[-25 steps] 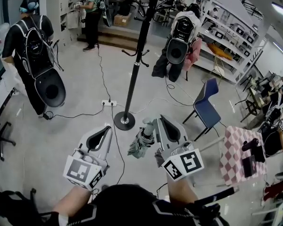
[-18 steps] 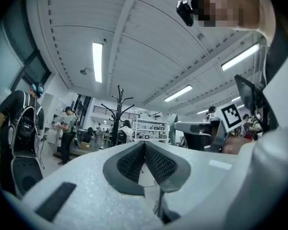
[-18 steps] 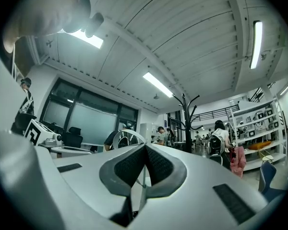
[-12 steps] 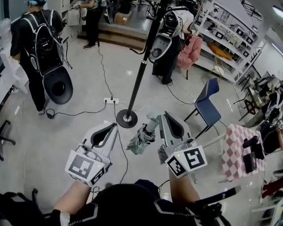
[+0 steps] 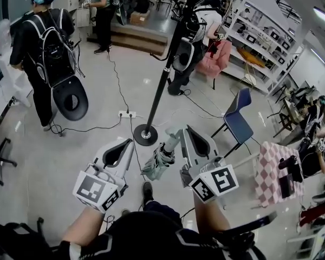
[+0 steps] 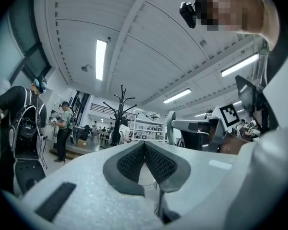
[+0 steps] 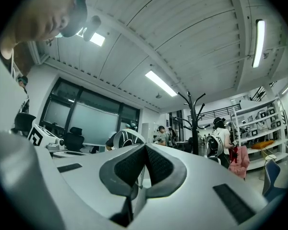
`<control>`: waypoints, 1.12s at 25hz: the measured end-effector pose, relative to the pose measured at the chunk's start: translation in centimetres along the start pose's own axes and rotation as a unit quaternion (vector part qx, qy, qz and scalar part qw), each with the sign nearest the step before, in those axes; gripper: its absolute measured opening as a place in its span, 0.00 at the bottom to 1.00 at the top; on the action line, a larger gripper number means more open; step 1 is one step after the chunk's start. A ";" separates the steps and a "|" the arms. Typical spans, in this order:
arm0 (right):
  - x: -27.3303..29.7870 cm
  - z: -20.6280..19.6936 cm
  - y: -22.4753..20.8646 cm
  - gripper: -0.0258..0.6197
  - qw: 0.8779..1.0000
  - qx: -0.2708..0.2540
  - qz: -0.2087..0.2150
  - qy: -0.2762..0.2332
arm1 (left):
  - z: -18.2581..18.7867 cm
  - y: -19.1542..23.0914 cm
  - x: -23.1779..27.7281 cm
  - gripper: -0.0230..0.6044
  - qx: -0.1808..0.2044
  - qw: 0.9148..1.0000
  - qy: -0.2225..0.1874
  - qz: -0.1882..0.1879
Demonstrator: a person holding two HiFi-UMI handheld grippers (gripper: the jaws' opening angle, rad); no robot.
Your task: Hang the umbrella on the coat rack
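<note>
The black coat rack (image 5: 165, 69) rises from a round base (image 5: 146, 135) on the floor just ahead; its hooked top shows in the left gripper view (image 6: 121, 107) and the right gripper view (image 7: 194, 121). A folded grey-green umbrella (image 5: 158, 162) hangs beside the tip of my right gripper (image 5: 186, 133), whose jaws are shut (image 7: 145, 146) and hold it by its handle end. The umbrella itself is hidden in the right gripper view. My left gripper (image 5: 128, 143) is level with the right one, shut and empty (image 6: 145, 143). Both point toward the rack.
A power strip (image 5: 125, 114) and cables lie on the floor left of the rack's base. A blue chair (image 5: 237, 121) and a checkered table (image 5: 273, 172) stand at the right. A person with a backpack (image 5: 46, 42) stands at the left, others behind the rack.
Both grippers and the umbrella have come closer to the coat rack's base. The person behind the pole has shifted left in the view.
</note>
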State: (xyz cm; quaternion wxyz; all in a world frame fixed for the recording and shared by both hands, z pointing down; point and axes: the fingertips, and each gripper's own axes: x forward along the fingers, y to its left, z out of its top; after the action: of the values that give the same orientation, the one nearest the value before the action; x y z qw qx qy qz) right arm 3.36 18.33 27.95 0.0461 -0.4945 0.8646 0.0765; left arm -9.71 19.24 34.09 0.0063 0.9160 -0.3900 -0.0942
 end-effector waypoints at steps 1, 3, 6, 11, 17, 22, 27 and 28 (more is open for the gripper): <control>0.3 0.0 0.0 0.05 1.000 0.000 0.003 -0.002 | 0.0 0.3 0.1 0.05 0.001 1.000 0.002 0.003; 0.8 -0.2 -0.4 0.05 1.000 0.002 0.007 -0.006 | 0.1 0.7 0.6 0.05 0.003 1.000 0.004 0.008; 1.6 -0.4 -1.7 0.05 1.000 0.007 0.008 -0.011 | 0.2 1.2 1.8 0.05 0.008 1.000 0.005 0.016; 3.4 -0.7 -4.4 0.05 1.000 0.009 0.011 -0.014 | -0.2 2.4 5.0 0.05 0.013 1.000 0.018 0.021; 5.5 -1.0 -8.0 0.05 1.000 0.013 0.004 -0.016 | -0.5 3.7 8.8 0.05 0.016 0.999 0.025 0.023; 7.5 -1.6 -10.5 0.05 1.000 0.016 0.005 -0.016 | -0.8 5.2 11.9 0.05 0.013 0.999 0.028 0.024; 9.3 -2.5 -13.9 0.05 1.000 0.020 0.010 -0.019 | -1.8 6.5 15.6 0.05 0.005 0.999 0.031 0.033; 9.6 -2.7 -14.5 0.05 1.000 0.021 0.010 -0.019 | -1.9 6.6 16.3 0.05 0.006 0.999 0.032 0.034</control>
State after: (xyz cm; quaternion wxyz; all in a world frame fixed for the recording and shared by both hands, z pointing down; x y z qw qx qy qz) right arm 11.02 2.45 27.89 0.0724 -0.4828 0.8700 0.0685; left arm -3.01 2.83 33.79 0.0162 0.9049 -0.4207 -0.0620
